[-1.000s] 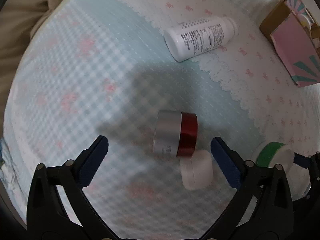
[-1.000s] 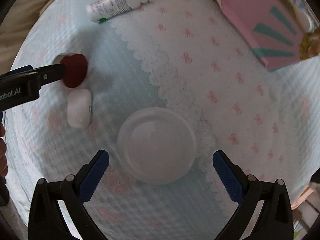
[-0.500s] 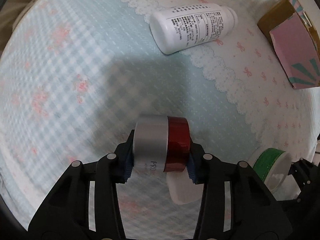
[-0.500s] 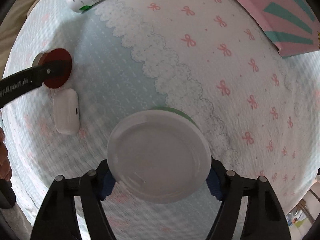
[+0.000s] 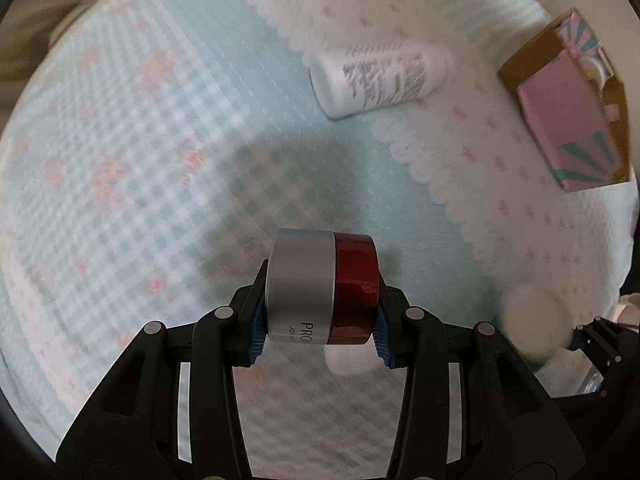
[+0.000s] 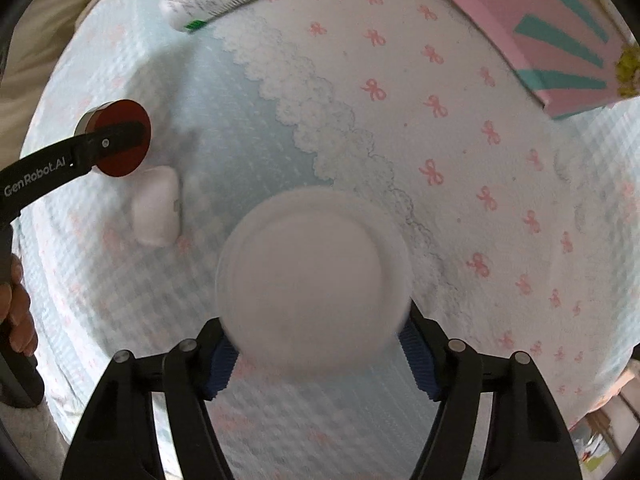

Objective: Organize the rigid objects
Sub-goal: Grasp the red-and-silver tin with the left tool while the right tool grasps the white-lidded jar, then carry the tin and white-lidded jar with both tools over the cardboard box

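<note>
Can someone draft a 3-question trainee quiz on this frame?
1. True or false: the left tool is shut on the red-and-silver jar.
2. What does the right tool hold? A) white bottle B) white-lidded round container C) pink box
3. Fill in: the white bottle lies on its ____ on the cloth.

Key: 1 true; 2 B, the white-lidded round container; 3 side.

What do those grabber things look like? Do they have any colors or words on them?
Both the left gripper and the right gripper are black plastic with silver screws and blue ribbed fingertips. One arm has white letters reading GenRobot.AI. A bit of a bare hand shows at the edge.
</note>
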`<state>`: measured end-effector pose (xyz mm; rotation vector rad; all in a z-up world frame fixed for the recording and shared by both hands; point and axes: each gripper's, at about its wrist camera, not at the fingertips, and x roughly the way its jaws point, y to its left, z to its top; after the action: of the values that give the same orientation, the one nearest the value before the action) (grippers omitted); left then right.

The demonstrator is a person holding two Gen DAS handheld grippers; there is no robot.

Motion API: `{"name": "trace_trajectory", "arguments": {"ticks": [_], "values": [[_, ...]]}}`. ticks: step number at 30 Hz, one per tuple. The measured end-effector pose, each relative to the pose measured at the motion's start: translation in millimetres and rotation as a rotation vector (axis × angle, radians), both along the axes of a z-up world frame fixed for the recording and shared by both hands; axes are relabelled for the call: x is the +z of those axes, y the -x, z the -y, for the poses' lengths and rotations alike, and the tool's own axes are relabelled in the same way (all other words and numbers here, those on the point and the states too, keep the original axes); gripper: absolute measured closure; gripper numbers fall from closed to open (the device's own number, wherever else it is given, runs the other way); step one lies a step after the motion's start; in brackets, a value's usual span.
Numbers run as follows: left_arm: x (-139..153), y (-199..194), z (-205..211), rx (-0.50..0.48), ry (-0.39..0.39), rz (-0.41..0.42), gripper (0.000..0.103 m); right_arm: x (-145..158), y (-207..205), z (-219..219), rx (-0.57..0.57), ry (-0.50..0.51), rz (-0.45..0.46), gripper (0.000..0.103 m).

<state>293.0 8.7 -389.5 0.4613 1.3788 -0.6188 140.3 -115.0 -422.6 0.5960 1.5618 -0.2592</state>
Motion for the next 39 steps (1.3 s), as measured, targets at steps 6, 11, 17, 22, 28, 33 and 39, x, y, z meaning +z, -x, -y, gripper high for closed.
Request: {"name": "trace_trajectory", "arguments": {"ticks": [6,11,17,22,28,33,39], "values": [[44,17,-15,0.07,0.048,0.056,0.064,38,2,15,0.065,0.008,0.075,0.038],[61,37,-30,0.141,0.069,0.073,0.064,33,9,29,0.062,-0.028,0.065,0.039],[78,62,-39,0.161,0.071,0.096,0.064,64,18,31,0.075,-0.029,0.138,0.039],[104,74,-30,0.165,0.103,0.12,0.064,98,23,40,0.081,-0.029,0.186,0.039],[146,80,1,0.161,0.148,0.167,0.064,152,23,73,0.085,-0.031,0.254,0.039],[179,84,43,0.165,0.174,0.196,0.064,194,19,122,0.065,-0.027,0.306,0.039],[199,80,117,0.203,0.203,0.206,0.064,217,7,194,0.057,-0.025,0.33,0.039]]}}
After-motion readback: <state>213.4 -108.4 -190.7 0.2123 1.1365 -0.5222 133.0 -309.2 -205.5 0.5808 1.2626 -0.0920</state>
